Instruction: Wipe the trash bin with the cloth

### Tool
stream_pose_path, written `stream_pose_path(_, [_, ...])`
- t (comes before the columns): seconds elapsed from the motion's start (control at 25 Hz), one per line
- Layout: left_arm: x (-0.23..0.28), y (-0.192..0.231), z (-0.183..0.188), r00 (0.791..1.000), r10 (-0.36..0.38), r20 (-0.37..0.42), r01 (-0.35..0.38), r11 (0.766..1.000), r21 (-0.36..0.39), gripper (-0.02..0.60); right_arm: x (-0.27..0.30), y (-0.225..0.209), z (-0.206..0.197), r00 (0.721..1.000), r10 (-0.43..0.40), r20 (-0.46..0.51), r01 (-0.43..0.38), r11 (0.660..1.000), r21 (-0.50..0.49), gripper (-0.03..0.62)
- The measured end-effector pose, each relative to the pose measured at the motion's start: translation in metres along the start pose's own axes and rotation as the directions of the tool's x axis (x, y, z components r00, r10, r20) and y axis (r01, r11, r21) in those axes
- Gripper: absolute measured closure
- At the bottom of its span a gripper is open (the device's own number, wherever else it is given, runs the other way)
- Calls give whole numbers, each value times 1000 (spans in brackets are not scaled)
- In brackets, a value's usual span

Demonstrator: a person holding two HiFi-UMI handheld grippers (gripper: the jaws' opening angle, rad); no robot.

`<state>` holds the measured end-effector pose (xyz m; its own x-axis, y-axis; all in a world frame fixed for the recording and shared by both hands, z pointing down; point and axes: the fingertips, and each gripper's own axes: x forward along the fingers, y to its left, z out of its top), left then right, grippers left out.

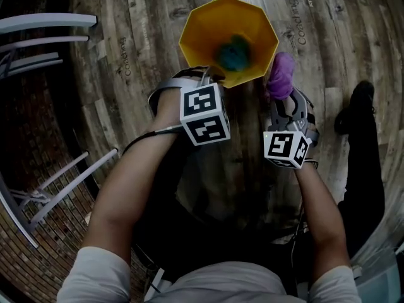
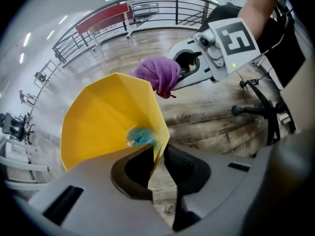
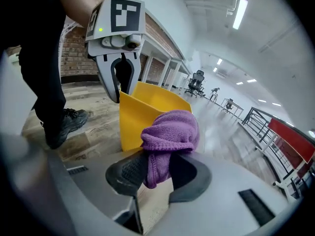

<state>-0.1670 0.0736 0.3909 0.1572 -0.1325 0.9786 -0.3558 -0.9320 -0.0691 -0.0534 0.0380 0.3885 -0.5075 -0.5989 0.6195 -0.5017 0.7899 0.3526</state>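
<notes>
As the yellow trash bin (image 1: 205, 27) on the floor (image 1: 309, 36) looks light, thin-walled and tippy, we judge its near rim, pinched in the left tool (image 2: 157, 163), the best hold; right tool (image 3: 158, 173) grips the limp purple cloth (image 3: 170, 129)

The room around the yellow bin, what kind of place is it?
Probably a big open office or hall. It has a wood-plank floor, office chairs far off, a metal railing along one edge and long ceiling lights.
</notes>
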Motion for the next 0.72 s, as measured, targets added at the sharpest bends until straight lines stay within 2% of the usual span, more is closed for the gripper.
stream_pose_path(0.08, [2, -2, 11, 1000, -16, 17, 16, 1000, -9, 523, 0, -8, 6, 1000, -19, 15, 19, 1000, 4, 482])
stream_pose_path(0.2, [2, -6, 24, 999, -23, 35, 22, 1000, 20, 543, -2, -16, 15, 999, -28, 36, 28, 1000, 2, 482])
stream_pose_path(0.48, [4, -11, 48, 997, -32, 69, 25, 996, 91, 571, 14, -11, 13, 998, 26, 50, -25, 999, -22, 482])
stream_pose_path(0.72, [3, -11, 50, 994, -49, 94, 40, 995, 94, 571, 31, 0, 8, 996, 73, 50, -71, 996, -56, 482])
